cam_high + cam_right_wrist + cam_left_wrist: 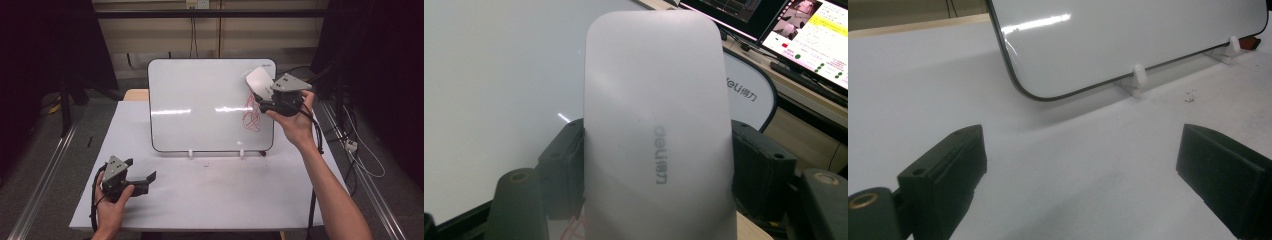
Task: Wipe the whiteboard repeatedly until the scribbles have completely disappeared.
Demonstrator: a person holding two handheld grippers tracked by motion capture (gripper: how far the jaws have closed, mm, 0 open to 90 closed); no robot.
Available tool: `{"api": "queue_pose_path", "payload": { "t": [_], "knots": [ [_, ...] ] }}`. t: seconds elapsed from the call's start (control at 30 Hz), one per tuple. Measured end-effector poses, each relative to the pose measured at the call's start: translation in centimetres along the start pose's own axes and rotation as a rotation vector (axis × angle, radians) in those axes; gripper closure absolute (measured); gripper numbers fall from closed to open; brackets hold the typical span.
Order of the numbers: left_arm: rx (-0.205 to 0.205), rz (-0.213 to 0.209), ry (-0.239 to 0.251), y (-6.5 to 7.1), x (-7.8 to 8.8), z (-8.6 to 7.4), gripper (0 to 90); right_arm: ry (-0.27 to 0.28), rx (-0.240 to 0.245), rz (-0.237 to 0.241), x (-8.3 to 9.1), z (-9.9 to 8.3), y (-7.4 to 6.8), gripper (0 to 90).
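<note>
The right gripper (pixel 260 95) was clamped on a white eraser (pixel 258 80), its two black jaws pressing the eraser's long sides, as the right gripper view showed with the grey "deli" lettering on the eraser (pixel 656 135) facing the camera. The eraser stuck up and out beyond the jaws and lay against, or just in front of, the upper right part of the whiteboard (pixel 200 100); whether it actually touched the surface could not be told. Just below the gripper, on the board's right side, was a red scribble (pixel 251 119), still unwiped. The whiteboard leaned back on two small white stands (pixel 190 153) near the far middle of the table (pixel 200 200). Beyond the eraser, in the right gripper view, a corner of the board bore a printed logo (pixel 741 90), and monitors (pixel 809 35) glowed behind it.

The left gripper (pixel 142 179) was well apart from the right one, low at the near left of the table, its jaws spread wide with nothing between them. From there the board's lower left corner (pixel 1033 92) stood ahead, with bare tabletop in between. A small red object (pixel 1252 44) lay by the far stand.
</note>
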State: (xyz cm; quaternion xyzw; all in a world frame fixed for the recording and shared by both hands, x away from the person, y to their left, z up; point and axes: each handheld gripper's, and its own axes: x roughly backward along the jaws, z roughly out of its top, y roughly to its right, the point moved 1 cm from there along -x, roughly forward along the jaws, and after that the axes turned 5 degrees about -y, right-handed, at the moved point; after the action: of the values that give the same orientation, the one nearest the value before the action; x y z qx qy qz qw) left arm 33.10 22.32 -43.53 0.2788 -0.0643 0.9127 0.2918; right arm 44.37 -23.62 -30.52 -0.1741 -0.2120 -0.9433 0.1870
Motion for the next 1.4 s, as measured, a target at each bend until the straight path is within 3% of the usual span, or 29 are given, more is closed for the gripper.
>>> {"api": "queue_pose_path", "payload": {
  "t": [0.13, 0.2, 0.33, 0.77, 1.13, 1.4],
  "knots": [
    [0.005, -0.004, -0.002, 0.1, -0.2, 0.0, 5.8, -0.017, 0.037, 0.01, -0.3, -0.8, -1.3, 31.1],
    [0.005, -0.003, -0.004, 0.1, -0.2, 0.0, 5.8, -0.02, 0.034, 0.006, -0.5, -1.1, -1.4, 31.1],
    [-0.015, 0.0, -0.014, 0.2, -0.2, 0.1, 5.8, -0.025, 0.03, -0.015, -0.9, -1.2, -1.0, 31.1],
    [-0.005, -0.004, -0.014, 0.2, -0.2, 0.0, 5.8, -0.047, 0.003, -0.051, -2.5, -1.5, 0.0, 31.1],
    [-0.002, -0.006, -0.012, 0.2, -0.1, 0.0, 5.8, -0.066, 0.033, -0.084, -3.4, -0.6, -0.1, 31.1],
    [-0.001, -0.003, -0.012, 0.1, -0.1, 0.0, 5.8, -0.096, 0.053, -0.103, -4.4, -0.9, -0.3, 31.1]
  ]
}}
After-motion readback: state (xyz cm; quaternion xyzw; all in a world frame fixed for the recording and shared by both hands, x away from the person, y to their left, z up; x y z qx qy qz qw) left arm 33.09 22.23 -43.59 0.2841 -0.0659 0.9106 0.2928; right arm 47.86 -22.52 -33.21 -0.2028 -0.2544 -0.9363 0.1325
